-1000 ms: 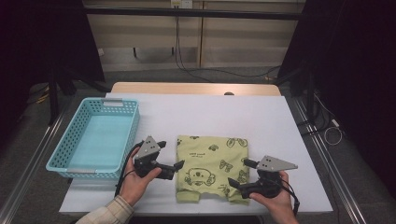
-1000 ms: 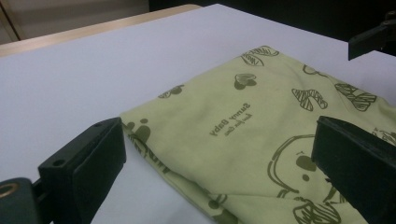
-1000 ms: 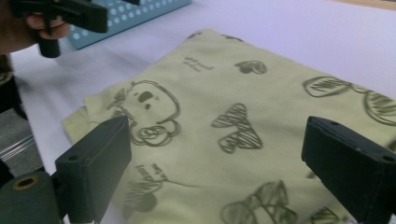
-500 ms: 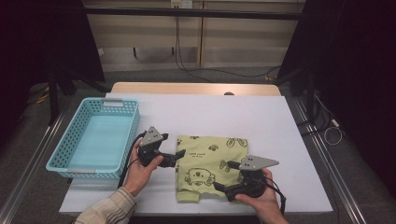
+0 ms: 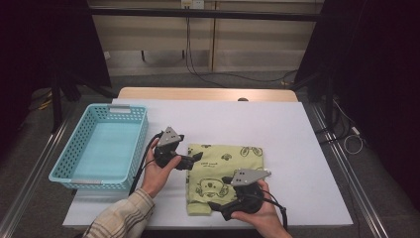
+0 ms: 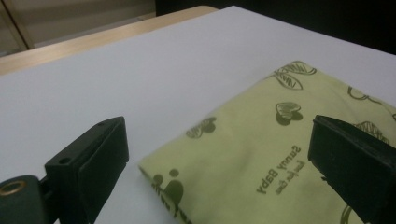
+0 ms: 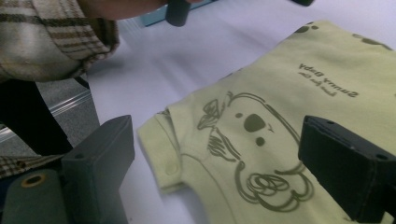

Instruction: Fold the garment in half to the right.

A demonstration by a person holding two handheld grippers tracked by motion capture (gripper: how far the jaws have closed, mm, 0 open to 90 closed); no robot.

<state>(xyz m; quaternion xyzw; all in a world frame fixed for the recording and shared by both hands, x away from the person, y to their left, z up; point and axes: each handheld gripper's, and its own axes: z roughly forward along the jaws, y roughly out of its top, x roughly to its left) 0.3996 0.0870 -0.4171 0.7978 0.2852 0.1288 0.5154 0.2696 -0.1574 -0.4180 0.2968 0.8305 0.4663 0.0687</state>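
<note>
left hand-held gripper [image 5: 197, 159] open beside folded garment [image 5: 225, 171]

I'm looking down on a white worktop [image 5: 277, 124], wooden strip along its far edge. On it, at the left, I see a blue basket [image 5: 101, 148]. Near the front, right of the basket, a folded yellow-green garment [image 5: 225, 173] lies flat.

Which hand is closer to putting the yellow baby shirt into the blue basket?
Probably the left. The left hand-held gripper is open at the shirt's edge nearest the basket. The right hand-held gripper is open at the shirt's near edge, farther from the basket.
</note>
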